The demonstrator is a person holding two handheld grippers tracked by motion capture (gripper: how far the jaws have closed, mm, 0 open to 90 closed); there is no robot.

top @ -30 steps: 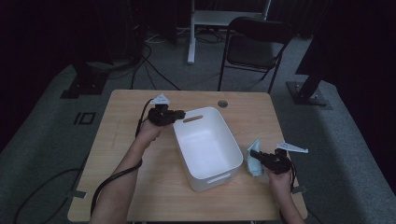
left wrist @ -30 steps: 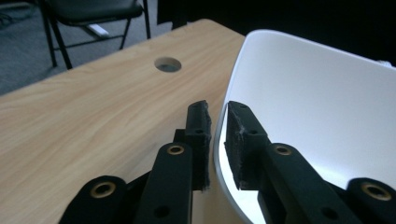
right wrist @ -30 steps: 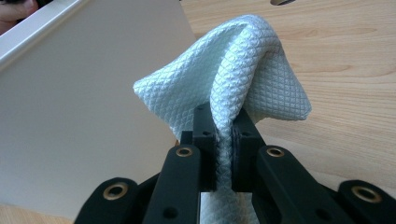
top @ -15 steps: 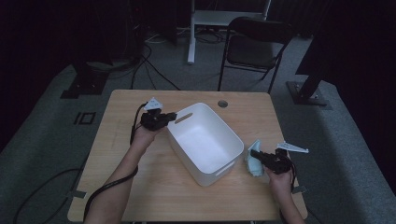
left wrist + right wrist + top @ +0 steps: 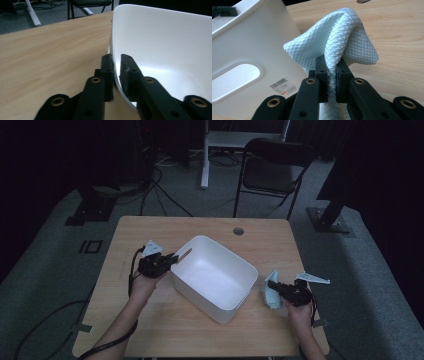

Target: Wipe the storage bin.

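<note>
Dim grey floor with a black folding chair (image 5: 272,167) and trailing cables surrounds a light wooden table (image 5: 150,330) with a small round hole near its far edge. At the table's middle sits a white plastic bin (image 5: 212,277), rectangular with rounded corners and slot handles in its end walls, turned at an angle to the table's edges (a barcode sticker shows on the end wall facing the right gripper). The left gripper (image 5: 116,67) has the bin's near-left rim between its jaws, the thin white wall running up between the pads; these jaws have just been opening slightly. Beside the bin's right end, the right gripper (image 5: 331,68) is clamped tight on a pale blue cloth (image 5: 342,40) with a quilted diamond weave, bunched into a peak above the jaws.
</note>
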